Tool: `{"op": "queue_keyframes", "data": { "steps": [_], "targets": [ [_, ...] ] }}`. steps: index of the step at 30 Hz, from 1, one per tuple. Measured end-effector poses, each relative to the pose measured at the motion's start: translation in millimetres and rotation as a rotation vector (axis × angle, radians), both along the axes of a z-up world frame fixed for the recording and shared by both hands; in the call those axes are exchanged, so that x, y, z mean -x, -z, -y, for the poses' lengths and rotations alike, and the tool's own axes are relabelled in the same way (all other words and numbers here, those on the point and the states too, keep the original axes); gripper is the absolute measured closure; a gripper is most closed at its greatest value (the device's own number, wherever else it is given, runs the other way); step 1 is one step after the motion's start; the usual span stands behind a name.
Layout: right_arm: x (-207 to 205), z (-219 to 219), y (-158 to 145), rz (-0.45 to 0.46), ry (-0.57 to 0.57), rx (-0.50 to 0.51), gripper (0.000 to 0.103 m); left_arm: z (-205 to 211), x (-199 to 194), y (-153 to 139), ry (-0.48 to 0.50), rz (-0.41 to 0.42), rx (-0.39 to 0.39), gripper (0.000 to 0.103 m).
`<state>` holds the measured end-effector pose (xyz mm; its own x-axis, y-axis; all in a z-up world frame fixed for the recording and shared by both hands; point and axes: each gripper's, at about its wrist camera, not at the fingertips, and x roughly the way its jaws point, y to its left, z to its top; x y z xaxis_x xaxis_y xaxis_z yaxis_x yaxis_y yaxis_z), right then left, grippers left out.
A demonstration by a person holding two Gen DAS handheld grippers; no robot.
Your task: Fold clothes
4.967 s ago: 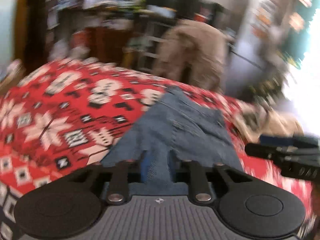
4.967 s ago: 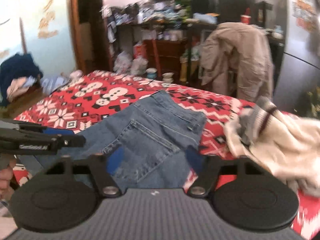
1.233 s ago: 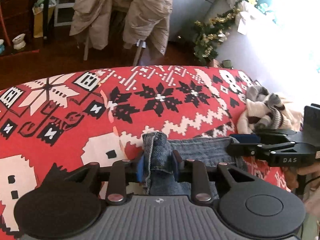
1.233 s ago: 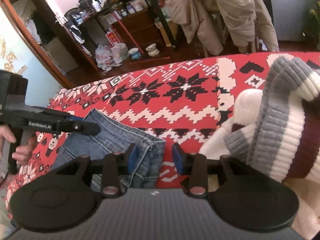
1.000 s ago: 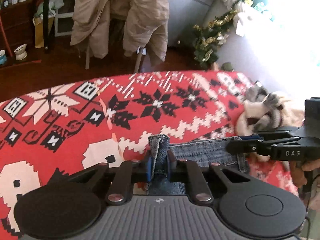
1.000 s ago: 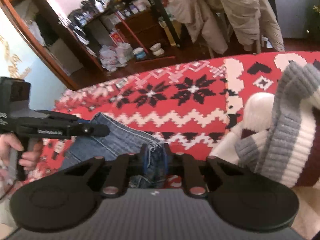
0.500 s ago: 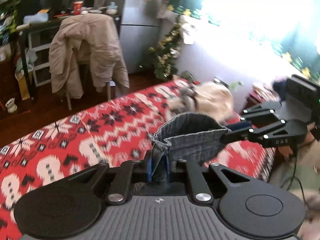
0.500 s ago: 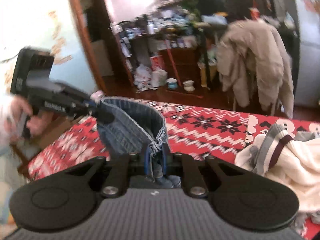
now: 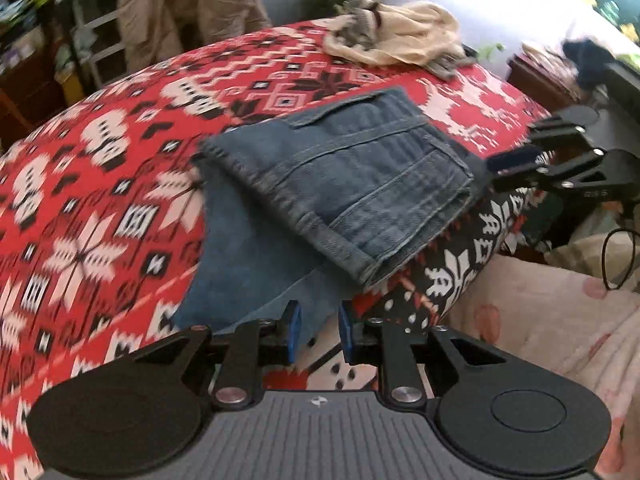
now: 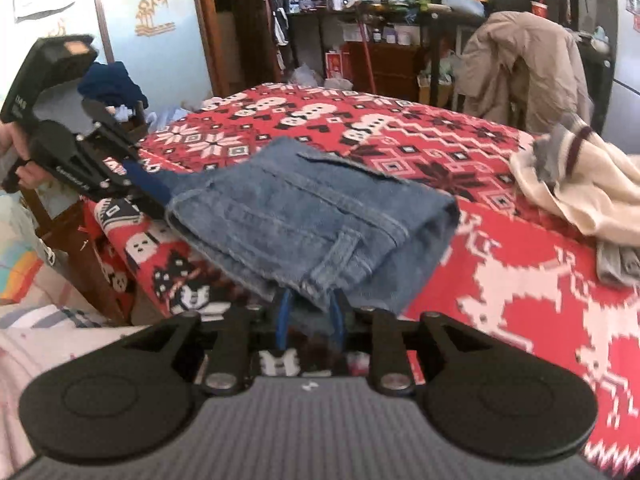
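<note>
jeans point(image 9: 340, 184) folded on red blanket point(image 9: 100, 200) | left gripper point(image 9: 318, 334) parted, empty | right gripper point(image 10: 310, 320) parted, at near jeans edge

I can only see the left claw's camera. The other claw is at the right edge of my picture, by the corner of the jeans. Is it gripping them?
Observer: No. Its own camera shows the right claw with its blue pads apart; the hem of the folded jeans hangs just above the gap, unpinched.
Operator: What's behind my claw?
Observer: A hand holds the left claw, and a navy garment is heaped behind it.
</note>
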<state>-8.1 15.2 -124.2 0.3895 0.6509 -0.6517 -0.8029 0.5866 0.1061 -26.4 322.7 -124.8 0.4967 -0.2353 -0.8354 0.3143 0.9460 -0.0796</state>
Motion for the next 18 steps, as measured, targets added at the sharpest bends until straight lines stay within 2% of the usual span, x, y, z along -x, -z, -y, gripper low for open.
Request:
{"op": "queue_keyframes", "data": {
  "steps": [2, 4, 9, 12, 18],
  "targets": [
    [1.9, 12.1, -2.8, -0.019, 0.009, -0.018, 0.075, -15.3, -1.2, -7.6, -0.059, 0.020, 0.045, 0.082],
    [-13.2, 17.2, -8.3, -0.056, 0.054, -0.068, 0.073, -30.8, -6.2, -17.8, -0.124, 0.043, 0.106, 0.082],
    [-51.1, 29.9, -22.2, -0.149, 0.166, -0.195, 0.073, -55.0, -44.9, -31.7, -0.266, 0.068, 0.297, 0.082],
    [-79.1, 28.5, -19.6, -0.202, 0.234, -0.247, 0.073, -58.7, -70.9, -28.5, -0.310, 0.056, 0.355, 0.082],
    [-125.1, 23.9, 12.6, -0.343, 0.323, -0.310, 0.072, -65.8, -113.0, 0.6, -0.390, -0.038, 0.445, 0.082]
  ]
}}
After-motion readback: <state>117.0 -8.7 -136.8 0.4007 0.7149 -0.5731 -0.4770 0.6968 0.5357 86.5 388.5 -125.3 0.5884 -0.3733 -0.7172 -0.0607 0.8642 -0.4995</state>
